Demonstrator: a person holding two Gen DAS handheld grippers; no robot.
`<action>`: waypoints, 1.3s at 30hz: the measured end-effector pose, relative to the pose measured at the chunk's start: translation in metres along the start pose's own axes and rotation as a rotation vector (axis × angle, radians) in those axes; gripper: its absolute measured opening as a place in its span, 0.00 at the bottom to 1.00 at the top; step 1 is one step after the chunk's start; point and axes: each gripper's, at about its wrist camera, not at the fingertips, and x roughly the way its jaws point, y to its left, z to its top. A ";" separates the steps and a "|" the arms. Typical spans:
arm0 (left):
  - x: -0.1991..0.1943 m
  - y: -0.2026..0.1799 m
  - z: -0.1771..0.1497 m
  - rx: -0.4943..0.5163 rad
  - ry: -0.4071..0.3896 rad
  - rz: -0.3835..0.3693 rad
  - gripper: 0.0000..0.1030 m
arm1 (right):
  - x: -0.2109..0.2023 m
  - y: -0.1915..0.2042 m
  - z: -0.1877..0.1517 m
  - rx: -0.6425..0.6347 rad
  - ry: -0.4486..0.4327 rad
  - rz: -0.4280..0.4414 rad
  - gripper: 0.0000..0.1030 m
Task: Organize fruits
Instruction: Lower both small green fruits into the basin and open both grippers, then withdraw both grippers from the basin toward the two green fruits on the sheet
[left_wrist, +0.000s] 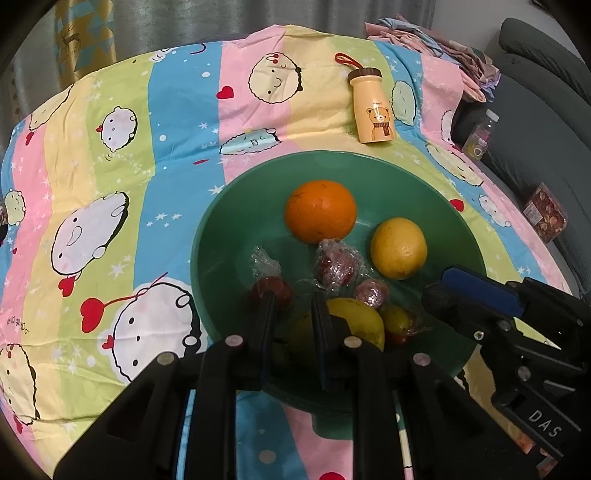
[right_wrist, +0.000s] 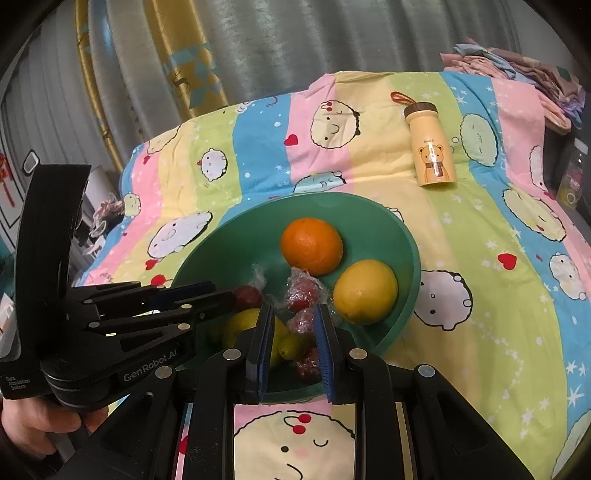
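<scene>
Left gripper (right_wrist: 221, 295): enters the right wrist view from nine o'clock, tips over the bowl's nine o'clock side beside a small red fruit (right_wrist: 248, 295); fingers (left_wrist: 267, 321) drawn together, nothing visibly pinched between them.

Green bowl (left_wrist: 236, 206): sits on the cartoon-print cloth (left_wrist: 110, 155) over the worktop and carries every fruit in sight.

Orange (left_wrist: 320, 211): at twelve o'clock in the bowl.

Wrapped red fruits (left_wrist: 338, 267): clustered at the bowl's centre, in clear film.

Lemon (left_wrist: 399, 247): at three o'clock in the bowl, just beside the orange.

Yellow-green fruit (left_wrist: 354, 321): at six o'clock in the bowl, partly hidden behind the left fingers.

Right gripper (right_wrist: 295, 328): over the bowl's six o'clock rim; fingers (right_wrist: 325, 350) clenched close, framing but not clearly pressing the wrapped fruits beyond.

Bottle (left_wrist: 373, 107): bear print, upright at one o'clock, well apart from the bowl.

Progress: judging by the cloth, bare of loose fruit, the gathering looks largely done.

Left to do: perhaps only tidying inside the bowl; I cannot tell whether more fruit lies out of view.
</scene>
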 end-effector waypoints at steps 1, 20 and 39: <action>-0.001 0.000 0.000 0.000 -0.005 -0.003 0.22 | -0.001 0.000 0.000 0.003 -0.004 0.002 0.23; -0.035 -0.003 0.000 -0.017 -0.122 0.053 0.92 | -0.031 -0.020 0.007 0.100 -0.106 -0.037 0.55; -0.074 0.010 -0.017 -0.071 -0.176 0.076 1.00 | -0.061 -0.016 0.010 0.122 -0.159 -0.012 0.76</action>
